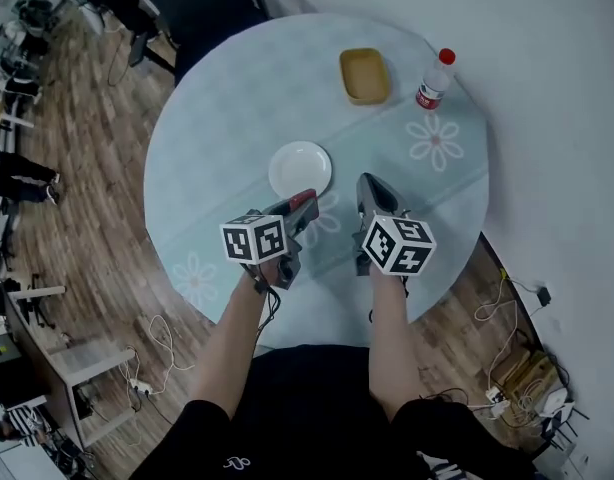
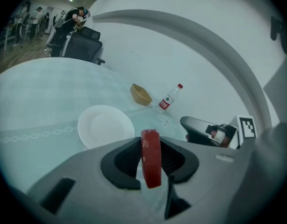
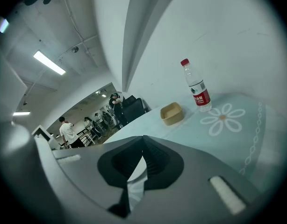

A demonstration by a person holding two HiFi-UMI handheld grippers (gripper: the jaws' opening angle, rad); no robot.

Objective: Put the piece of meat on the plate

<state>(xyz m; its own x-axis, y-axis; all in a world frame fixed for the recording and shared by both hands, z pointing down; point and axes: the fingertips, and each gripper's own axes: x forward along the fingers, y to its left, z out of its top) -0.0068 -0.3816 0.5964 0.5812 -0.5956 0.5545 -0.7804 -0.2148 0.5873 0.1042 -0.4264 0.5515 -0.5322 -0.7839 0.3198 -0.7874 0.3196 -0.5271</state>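
Note:
A red piece of meat (image 2: 151, 158) stands on edge between the pads of my left gripper (image 2: 150, 146), which is shut on it. In the head view this gripper (image 1: 305, 204) holds the meat (image 1: 303, 201) just short of the near rim of the white plate (image 1: 300, 168). The plate (image 2: 106, 126) lies bare on the round table, ahead and left of the jaws. My right gripper (image 1: 370, 184) hangs to the right of the plate. Its fingertips meet with nothing between them (image 3: 142, 139). It also shows in the left gripper view (image 2: 206, 130).
A tan bowl (image 1: 365, 75) and a water bottle with a red cap (image 1: 435, 78) stand at the table's far side. The light blue flowered cloth (image 1: 227, 138) covers the table. Office chairs and people are beyond it, and cables lie on the wooden floor (image 1: 157, 338).

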